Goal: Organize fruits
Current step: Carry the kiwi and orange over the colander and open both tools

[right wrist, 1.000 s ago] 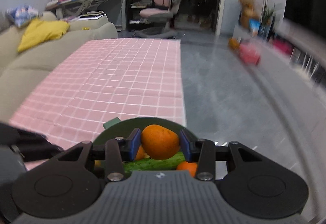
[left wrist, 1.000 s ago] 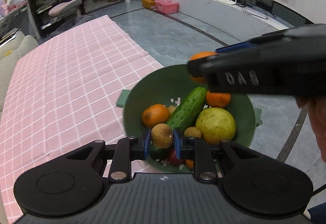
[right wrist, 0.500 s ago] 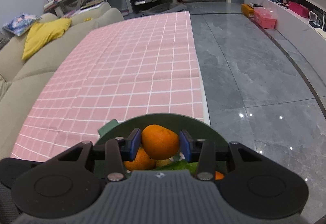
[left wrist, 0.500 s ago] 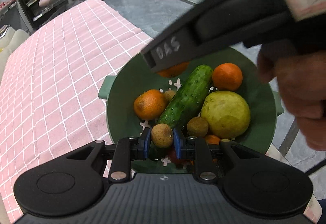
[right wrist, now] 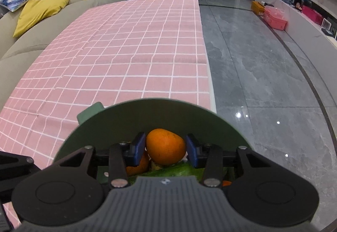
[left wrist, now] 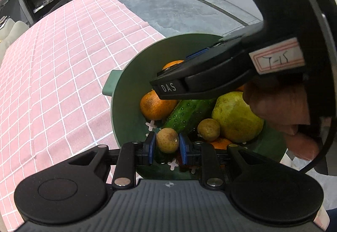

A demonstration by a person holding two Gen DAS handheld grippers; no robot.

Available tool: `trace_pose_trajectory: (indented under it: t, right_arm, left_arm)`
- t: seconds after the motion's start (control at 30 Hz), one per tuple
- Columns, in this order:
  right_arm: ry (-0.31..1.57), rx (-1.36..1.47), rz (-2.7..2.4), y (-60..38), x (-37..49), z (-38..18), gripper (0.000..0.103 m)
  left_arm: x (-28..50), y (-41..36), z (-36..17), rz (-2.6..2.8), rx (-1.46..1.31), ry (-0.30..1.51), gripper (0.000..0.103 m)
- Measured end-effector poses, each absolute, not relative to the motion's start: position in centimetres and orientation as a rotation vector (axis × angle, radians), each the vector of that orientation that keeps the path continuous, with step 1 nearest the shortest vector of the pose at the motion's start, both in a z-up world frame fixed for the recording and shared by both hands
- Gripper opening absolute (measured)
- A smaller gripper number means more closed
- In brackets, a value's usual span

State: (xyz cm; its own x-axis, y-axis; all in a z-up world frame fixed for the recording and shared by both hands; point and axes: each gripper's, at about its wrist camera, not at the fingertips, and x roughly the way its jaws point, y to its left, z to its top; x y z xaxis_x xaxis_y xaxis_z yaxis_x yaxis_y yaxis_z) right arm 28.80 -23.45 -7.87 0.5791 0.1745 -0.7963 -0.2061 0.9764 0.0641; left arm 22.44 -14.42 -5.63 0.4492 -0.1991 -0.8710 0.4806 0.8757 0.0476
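A: Left gripper (left wrist: 167,143) is seen clamped on a small brown fruit (left wrist: 167,143), pads pressed to both its sides. It is held just above the near part of the green bowl (left wrist: 126,93).

B: And the right gripper (right wrist: 166,148)?

A: Closed on an orange (right wrist: 166,146), held over the bowl's far half. In the left view its body is seen crossing above the cucumber (left wrist: 187,114).

B: Which way is the bowl from each load?

A: Straight below both; nothing is carried beyond the rim. The pink cloth (right wrist: 126,59) lies empty to the left and beyond (no second container is seen anywhere).

B: The cucumber's axis?

A: It is laid on a slant, from beside the brown fruit up under the right gripper. A free orange (left wrist: 155,105) is pressed against its left flank, a yellow-green fruit (left wrist: 236,118) lies on its right.

B: Nearer hand to the cloth?

A: The left is judged nearer. Whether the fruits are being lowered in or taken out cannot be told.
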Motion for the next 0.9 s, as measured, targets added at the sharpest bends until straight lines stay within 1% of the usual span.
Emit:
trace_pose_trajectory:
  t: [0.13, 0.23, 0.33, 0.4, 0.43, 0.53, 0.63, 0.77, 0.9]
  right_arm:
    - [0.93, -0.033, 0.214, -23.6, 29.1, -8.1, 0.041]
    - [0.954, -0.039, 0.193, -23.8, 29.1, -8.6, 0.041]
    - [0.957, -0.024, 0.193, -24.0, 29.1, -8.5, 0.042]
    - [0.956, -0.015, 0.199, -24.0, 29.0, -8.3, 0.043]
    - [0.955, -0.011, 0.204, -24.0, 28.9, -8.1, 0.043]
    - [0.951, 0.005, 0.218, -24.1, 28.6, -7.4, 0.044]
    - [0.946, 0.021, 0.227, -24.3, 28.1, -6.5, 0.045]
    - [0.936, 0.012, 0.241, -24.5, 26.9, -4.9, 0.046]
    - [0.927, 0.033, 0.232, -25.7, 25.5, -3.0, 0.047]
  left_arm:
    - [22.4, -14.8, -5.8, -0.416, 0.312, 1.027, 0.027]
    - [22.7, -15.0, -5.7, -0.391, 0.3, 1.04, 0.032]
    - [23.0, -15.0, -5.6, -0.374, 0.285, 1.059, 0.033]
    - [23.1, -15.1, -5.4, -0.359, 0.274, 1.072, 0.037]
    - [23.1, -15.1, -5.2, -0.351, 0.261, 1.075, 0.048]
    - [23.0, -14.8, -4.3, -0.344, 0.207, 1.078, 0.058]
    - [22.4, -14.6, -3.1, -0.305, 0.215, 1.046, 0.062]
    - [21.3, -14.1, -1.4, -0.285, 0.174, 1.021, 0.071]
    - [20.2, -13.0, 0.1, -0.249, 0.086, 1.008, 0.072]
